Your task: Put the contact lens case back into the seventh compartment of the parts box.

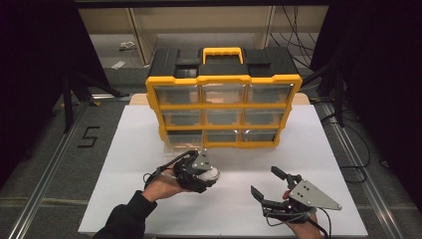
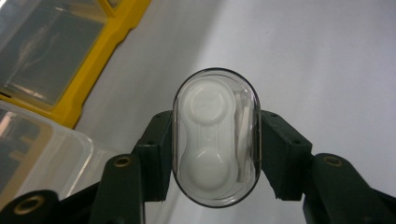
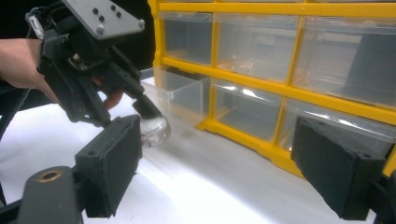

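Up close, white lens case [image 2: 215, 140] within clear capsule [image 2: 215, 79].

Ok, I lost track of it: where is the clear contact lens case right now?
The clear contact lens case is clamped in the left gripper, above the white table, just in front of the yellow drawer cabinet and its pulled-out bottom-left drawer.

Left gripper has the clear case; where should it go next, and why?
Probably carry the clear case forward over the pulled-out bottom-left drawer of the yellow organizer. The left gripper is shut on the case, that drawer stands open just ahead, and the right gripper is open, holding nothing.
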The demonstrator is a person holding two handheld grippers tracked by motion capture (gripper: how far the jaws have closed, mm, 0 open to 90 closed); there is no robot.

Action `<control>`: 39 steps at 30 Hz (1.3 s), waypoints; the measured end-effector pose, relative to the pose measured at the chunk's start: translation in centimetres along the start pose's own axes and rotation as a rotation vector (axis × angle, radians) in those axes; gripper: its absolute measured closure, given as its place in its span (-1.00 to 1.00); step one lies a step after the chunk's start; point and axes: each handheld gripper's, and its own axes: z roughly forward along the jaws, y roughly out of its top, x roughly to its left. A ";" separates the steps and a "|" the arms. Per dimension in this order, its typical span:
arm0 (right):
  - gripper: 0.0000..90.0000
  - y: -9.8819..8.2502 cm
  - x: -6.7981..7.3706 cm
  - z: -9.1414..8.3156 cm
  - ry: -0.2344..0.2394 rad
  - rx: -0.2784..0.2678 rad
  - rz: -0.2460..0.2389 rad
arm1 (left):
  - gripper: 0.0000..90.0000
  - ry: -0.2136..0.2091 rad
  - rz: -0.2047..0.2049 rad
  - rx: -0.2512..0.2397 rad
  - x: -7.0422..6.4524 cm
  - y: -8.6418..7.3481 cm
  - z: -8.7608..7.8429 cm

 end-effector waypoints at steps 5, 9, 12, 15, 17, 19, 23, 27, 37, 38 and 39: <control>-0.61 0.0 0.0 0.0 0.000 0.001 -0.001 | 0.10 0.004 -0.009 -0.007 0.2 0.0 -0.3; -0.61 0.0 0.0 0.0 0.000 0.000 -0.001 | 0.09 0.011 -0.012 -0.021 0.2 0.1 -0.7; -0.61 0.0 0.0 0.0 0.000 0.002 -0.001 | 0.10 0.017 -0.016 -0.032 0.2 0.2 -0.9; -0.61 0.0 0.0 0.0 -0.001 0.003 -0.003 | 0.10 0.026 -0.019 -0.047 0.3 0.3 -1.3; -0.61 0.0 0.0 0.0 0.000 0.003 -0.003 | 0.09 0.031 -0.020 -0.050 0.2 0.4 -1.4; -0.61 0.0 0.0 0.0 -0.001 0.003 -0.002 | 0.09 0.039 -0.024 -0.063 0.3 0.4 -1.7; -0.61 0.0 0.0 0.0 -0.001 0.000 -0.002 | 0.10 0.050 -0.029 -0.075 0.4 0.5 -1.9; -0.61 0.0 0.0 0.0 -0.001 0.003 -0.003 | 0.10 0.063 -0.030 -0.088 0.4 0.6 -2.3; -0.61 0.0 0.0 0.0 -0.002 0.002 -0.005 | 0.10 0.087 -0.062 -0.135 1.0 0.6 -3.6; -0.61 0.0 0.0 0.0 -0.002 0.002 -0.005 | 0.10 0.087 -0.062 -0.135 1.0 0.6 -3.6; -0.61 0.0 0.0 0.0 -0.002 0.001 -0.006 | 0.09 0.091 -0.070 -0.148 1.1 0.6 -3.8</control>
